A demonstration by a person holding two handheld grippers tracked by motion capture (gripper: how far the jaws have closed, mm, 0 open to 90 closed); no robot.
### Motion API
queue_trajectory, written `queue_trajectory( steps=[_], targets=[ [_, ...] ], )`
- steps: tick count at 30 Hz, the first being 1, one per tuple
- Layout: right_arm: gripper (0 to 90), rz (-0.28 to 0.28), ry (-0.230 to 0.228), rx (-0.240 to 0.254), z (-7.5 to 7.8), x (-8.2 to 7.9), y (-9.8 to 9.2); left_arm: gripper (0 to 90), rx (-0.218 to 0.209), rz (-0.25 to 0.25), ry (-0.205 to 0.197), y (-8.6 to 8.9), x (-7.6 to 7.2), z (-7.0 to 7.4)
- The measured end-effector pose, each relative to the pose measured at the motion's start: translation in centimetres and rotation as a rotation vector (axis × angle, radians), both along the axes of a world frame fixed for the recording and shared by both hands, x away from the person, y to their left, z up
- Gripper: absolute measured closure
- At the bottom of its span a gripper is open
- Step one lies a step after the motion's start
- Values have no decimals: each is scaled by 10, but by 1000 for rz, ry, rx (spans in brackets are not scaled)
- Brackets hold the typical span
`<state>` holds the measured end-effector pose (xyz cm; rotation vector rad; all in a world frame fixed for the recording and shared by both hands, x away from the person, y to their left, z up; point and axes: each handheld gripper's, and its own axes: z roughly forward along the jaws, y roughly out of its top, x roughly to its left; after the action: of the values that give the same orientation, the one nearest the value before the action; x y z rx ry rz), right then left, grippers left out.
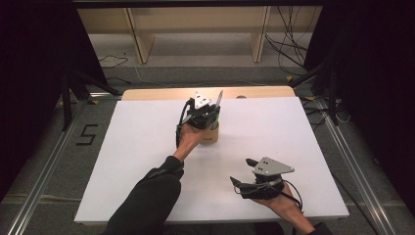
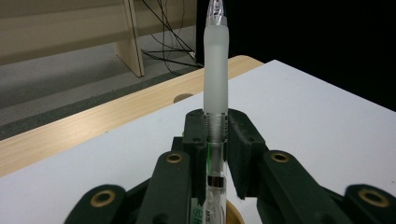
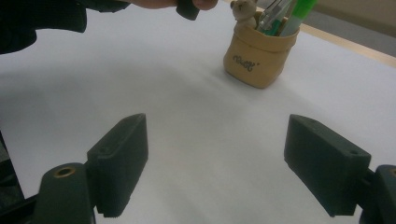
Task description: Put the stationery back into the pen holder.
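Forearms come in from the bottom of the high view. Right gripper [image 1: 241,172] rests low near the table's [image 1: 147,147] front edge, jaws spread with nothing between them. Left gripper [image 1: 211,111] is farther back, over the tan pot [image 1: 211,135], with a pen [image 1: 219,99] rising from it, tilted a little. Pot and left gripper overlap here, so I cannot tell whether the pen's lower end is inside the pot or above it.

Black jaws fill the bottom of the left gripper view, clenched on the pen [image 2: 215,93] low on its clear barrel; the frosted grip and tip stand up beyond the pads [image 2: 243,135]. A sliver of the pot's rim [image 2: 233,217] shows just below. The hold is on a narrow, smooth barrel, so my guess is the pen could pivot or slide if the hand tips, and a skewed pen might catch the rim or the pens already there.

Wide-apart jaws frame bare table in the right gripper view. Beyond them stands the pot [image 3: 259,53], with a small bear figure [image 3: 243,9] and several pens [image 3: 280,14] crowded inside. It looks soft and light and nothing steadies it; a sideways push from the left gripper could tip it or shove it along.
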<state>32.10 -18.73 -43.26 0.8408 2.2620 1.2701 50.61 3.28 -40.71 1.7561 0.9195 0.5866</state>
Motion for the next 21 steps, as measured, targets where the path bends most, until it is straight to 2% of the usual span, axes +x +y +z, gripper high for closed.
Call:
queue_trajectory(
  steps=[3, 6, 13, 21],
  targets=[
    [227, 0, 1, 1, 0, 0, 0, 776, 21, -2, 10, 0, 0, 0],
    [229, 2, 2, 1, 0, 0, 0, 775, 16, 0, 23, 0, 1, 1],
    [231, 0, 1, 0, 0, 0, 0, 773, 71, -9, 48, 0, 2, 4],
    [233, 0, 4, -2, 0, 0, 0, 776, 87, -7, 87, 4, 4, 0]
  ],
)
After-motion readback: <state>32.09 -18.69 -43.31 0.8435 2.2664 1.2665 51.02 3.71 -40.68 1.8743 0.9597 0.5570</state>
